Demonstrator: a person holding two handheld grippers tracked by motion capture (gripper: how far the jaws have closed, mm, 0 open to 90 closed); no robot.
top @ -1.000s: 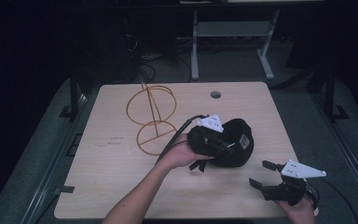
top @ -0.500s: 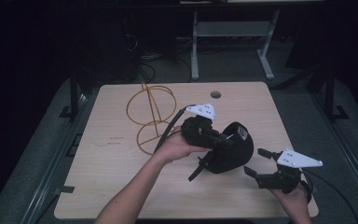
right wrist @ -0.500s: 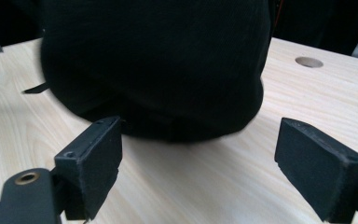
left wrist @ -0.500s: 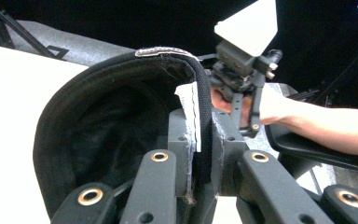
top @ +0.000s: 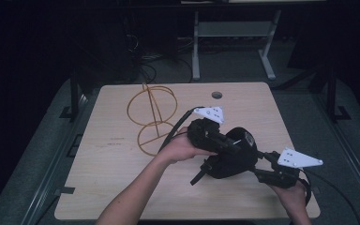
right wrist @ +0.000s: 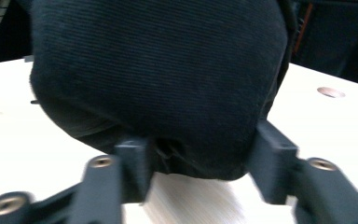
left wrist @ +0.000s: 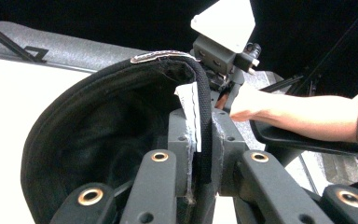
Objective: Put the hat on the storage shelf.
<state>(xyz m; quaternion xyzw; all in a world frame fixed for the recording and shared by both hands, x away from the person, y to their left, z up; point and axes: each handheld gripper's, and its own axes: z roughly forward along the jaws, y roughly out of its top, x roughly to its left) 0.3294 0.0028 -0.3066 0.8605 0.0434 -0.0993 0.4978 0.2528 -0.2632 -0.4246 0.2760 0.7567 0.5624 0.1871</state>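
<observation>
**Two grippers meeting on one black cap**

Two sets of jaws are working on the same soft thing. The left gripper (top: 222, 140) is pinching the rim of the black corduroy fabric cap (top: 236, 157): in the left gripper view its jaws are pressed together on the thick stitched edge band, with a white sewn-in label (left wrist: 189, 109) caught between them. The right gripper (top: 260, 165) is coming in from the other side; its jaws have just been closing, and in the right gripper view the rounded crown of the cap (right wrist: 158, 79) is sitting between them, both pads lying against the cloth.

The cap is being held up just above the pale wooden table (top: 112, 187), right of its middle and toward the person's edge. It is looking dark, finely ribbed on the outside and dull and hollow inside, with its opening turned toward the left gripper. A narrow strap is hanging from its lower edge toward the tabletop.

Farther out, a yellow wire stand made of two hoops (top: 152, 117) is resting on the table's left half, well apart from the cap. A small round hole (top: 217, 95) is showing near the far edge.
</observation>
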